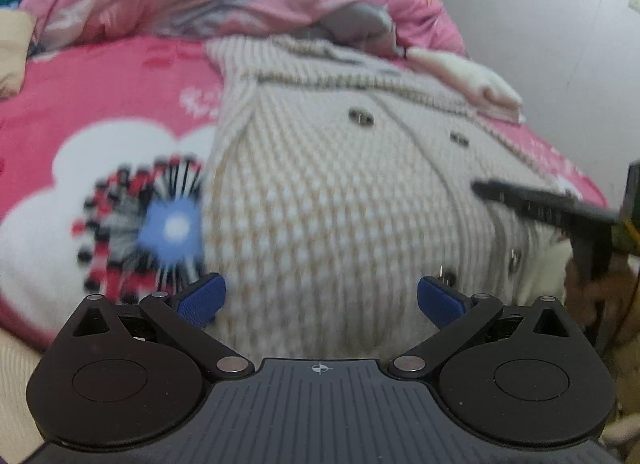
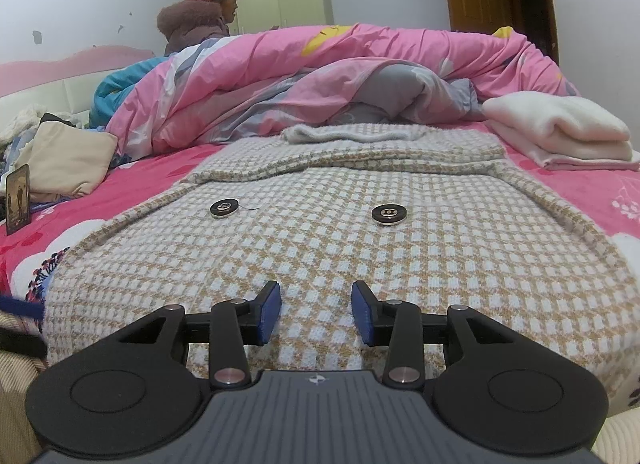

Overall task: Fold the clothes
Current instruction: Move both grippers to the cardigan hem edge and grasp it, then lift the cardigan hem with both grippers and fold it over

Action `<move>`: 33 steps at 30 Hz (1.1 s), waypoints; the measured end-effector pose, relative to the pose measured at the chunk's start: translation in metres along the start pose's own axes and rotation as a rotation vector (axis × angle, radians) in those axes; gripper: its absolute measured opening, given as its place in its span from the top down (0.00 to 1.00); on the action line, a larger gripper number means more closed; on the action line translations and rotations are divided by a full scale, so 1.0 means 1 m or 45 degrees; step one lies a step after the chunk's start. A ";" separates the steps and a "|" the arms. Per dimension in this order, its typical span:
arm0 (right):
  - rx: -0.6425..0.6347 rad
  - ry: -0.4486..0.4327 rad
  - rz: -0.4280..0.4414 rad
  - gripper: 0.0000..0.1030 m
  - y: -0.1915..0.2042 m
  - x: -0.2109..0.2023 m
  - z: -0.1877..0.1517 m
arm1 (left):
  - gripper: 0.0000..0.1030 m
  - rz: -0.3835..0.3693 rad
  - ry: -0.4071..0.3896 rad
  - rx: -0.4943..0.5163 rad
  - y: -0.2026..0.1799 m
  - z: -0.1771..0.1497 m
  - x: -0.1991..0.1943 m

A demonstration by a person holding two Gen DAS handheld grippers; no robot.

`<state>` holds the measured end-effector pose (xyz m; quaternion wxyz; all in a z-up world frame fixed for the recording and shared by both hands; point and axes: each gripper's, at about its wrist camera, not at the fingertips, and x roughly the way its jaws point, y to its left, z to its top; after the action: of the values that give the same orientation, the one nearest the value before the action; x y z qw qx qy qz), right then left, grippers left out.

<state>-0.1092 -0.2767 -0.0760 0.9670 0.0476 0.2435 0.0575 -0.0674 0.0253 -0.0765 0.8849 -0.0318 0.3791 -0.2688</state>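
Observation:
A beige-and-white checked knit jacket (image 1: 328, 192) with dark round buttons (image 2: 387, 214) lies spread flat on the pink bed sheet (image 1: 100, 88). My left gripper (image 1: 321, 302) hovers wide open just above the jacket's near hem, nothing between its blue pads (image 1: 202, 298). In the right wrist view the same jacket (image 2: 360, 248) fills the middle. My right gripper (image 2: 316, 312) stands open low over the near hem, its blue pads (image 2: 269, 314) apart and holding nothing. The right gripper's black finger (image 1: 552, 204) also shows at the right edge of the left wrist view.
A bunched pink quilt (image 2: 320, 76) lies behind the jacket. Folded white and pink clothes (image 2: 560, 132) sit at the far right of the bed. A beige cushion (image 2: 68, 164) and a small card (image 2: 18, 198) lie at the left. A person (image 2: 204, 12) sits beyond the quilt.

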 end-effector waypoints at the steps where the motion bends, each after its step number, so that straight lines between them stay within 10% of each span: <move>1: -0.001 0.001 0.000 0.59 0.000 0.000 0.000 | 0.00 -0.001 0.015 -0.020 0.003 -0.003 0.001; 14: 0.040 -0.001 0.047 0.56 0.000 -0.015 0.010 | 0.40 -0.097 0.169 -0.264 0.035 -0.032 0.028; 24: 0.652 0.290 0.636 0.46 -0.013 -0.008 -0.030 | 0.87 -0.273 0.216 -0.417 0.054 -0.041 0.024; 33: 1.394 0.636 0.933 0.36 -0.014 0.038 -0.104 | 0.94 -0.523 0.182 -0.519 0.055 -0.028 -0.010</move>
<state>-0.1249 -0.2783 -0.1868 0.6377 0.5917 0.4204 0.2578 -0.0679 0.0820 -0.1043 0.7583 -0.2658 0.4724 -0.3621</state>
